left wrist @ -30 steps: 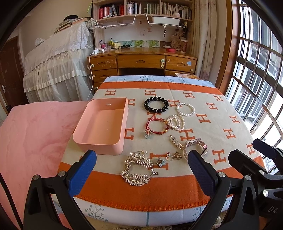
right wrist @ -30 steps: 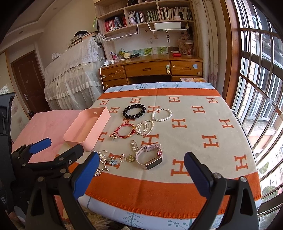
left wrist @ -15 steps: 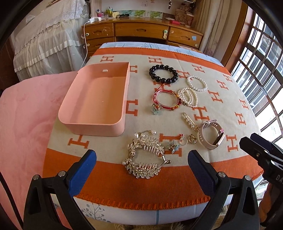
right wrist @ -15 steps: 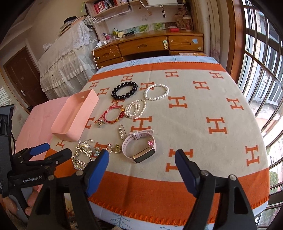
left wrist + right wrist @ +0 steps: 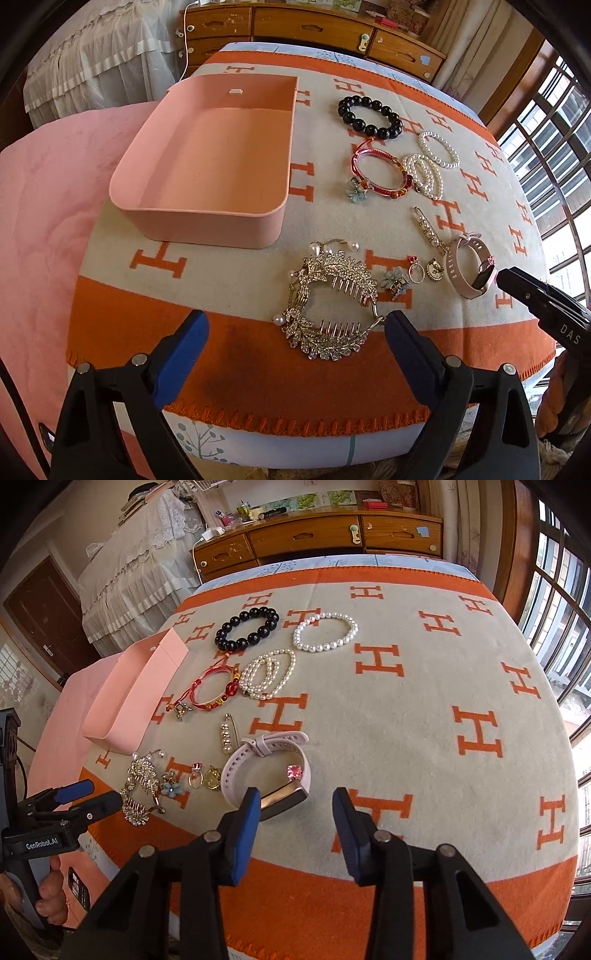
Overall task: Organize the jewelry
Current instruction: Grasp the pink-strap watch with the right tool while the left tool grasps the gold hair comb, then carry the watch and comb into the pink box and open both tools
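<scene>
My left gripper [image 5: 295, 328] has dropped low over the near edge of the bed in the last second, jaws spread wide and empty, with the rhinestone hair comb [image 5: 328, 302] now lying right between the fingertips; my right gripper [image 5: 295, 812] has closed in too, its jaws partly narrowed but holding nothing, the left pad just at the face of the pink watch [image 5: 266, 771]. I read that as both tools lined up for a first pick — nothing has gone into the pink tray [image 5: 207, 155] yet, which sits empty just beyond the comb. Farther out lie the small flower clip [image 5: 395, 282], two rings [image 5: 415, 271], the pearl pin [image 5: 428, 229], the red cord bracelet [image 5: 380, 173], the pearl strands [image 5: 424, 173], the single pearl bracelet [image 5: 325, 631] and the black bead bracelet [image 5: 369, 116], all on the orange-patterned blanket [image 5: 443, 701]; the small pieces crowd between comb and watch — a wide closing could snag them; the comb's teeth may catch the weave.
</scene>
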The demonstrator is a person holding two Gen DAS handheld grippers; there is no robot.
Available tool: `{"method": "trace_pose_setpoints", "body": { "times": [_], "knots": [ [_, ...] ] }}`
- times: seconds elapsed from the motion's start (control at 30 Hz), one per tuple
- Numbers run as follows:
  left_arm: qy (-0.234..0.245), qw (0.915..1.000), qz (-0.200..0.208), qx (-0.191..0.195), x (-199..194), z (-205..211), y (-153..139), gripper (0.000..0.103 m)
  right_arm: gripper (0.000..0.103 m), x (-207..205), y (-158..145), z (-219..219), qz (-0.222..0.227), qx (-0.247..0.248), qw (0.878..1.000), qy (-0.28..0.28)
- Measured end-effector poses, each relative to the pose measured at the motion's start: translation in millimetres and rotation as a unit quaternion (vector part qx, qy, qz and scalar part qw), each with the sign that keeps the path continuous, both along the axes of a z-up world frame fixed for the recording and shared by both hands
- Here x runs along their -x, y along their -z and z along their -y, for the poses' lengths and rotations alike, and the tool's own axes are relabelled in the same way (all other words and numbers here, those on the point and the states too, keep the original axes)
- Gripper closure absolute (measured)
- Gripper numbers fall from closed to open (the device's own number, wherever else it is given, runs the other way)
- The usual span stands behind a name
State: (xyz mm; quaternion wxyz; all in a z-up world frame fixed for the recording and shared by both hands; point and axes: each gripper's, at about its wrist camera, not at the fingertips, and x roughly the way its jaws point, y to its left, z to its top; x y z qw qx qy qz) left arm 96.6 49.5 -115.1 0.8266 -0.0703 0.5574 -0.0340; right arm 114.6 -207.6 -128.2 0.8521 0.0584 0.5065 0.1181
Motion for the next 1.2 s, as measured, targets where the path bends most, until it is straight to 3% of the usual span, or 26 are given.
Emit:
{"method": "trace_pose_setpoints", "body": {
  "times": [0.27,0.37,0.6,0.87,0.97,1.07,1.2],
  "knots": [
    [0.005,1.0000,-0.006,0.006,-6,1,5,0.010,0.069,-13,6,0,-0.007,-0.005,1.000,-0.002],
    [0.004,0.9999,-0.009,0.010,-9,-1,6,0.020,0.070,-18,8,-1,-0.011,-0.012,1.000,0.001],
    [0.000,0.9995,-0.029,0.011,-14,-5,15,0.042,0.082,-31,22,-5,-0.037,-0.032,0.999,-0.001],
    [0.020,0.9984,-0.034,-0.041,-23,8,21,0.051,0.087,-35,22,-9,-0.020,-0.022,1.000,-0.004],
    [0.030,0.9967,-0.033,-0.067,-28,15,21,0.062,0.087,-34,22,-7,-0.018,-0.027,0.999,-0.004],
    [0.037,0.9963,-0.034,-0.069,-35,20,19,0.081,0.087,-33,23,-5,-0.017,-0.032,0.999,-0.006],
    [0.036,0.9965,-0.023,-0.072,-34,25,19,0.081,0.088,-30,22,-4,-0.014,-0.035,0.999,-0.009]
  ]
}}
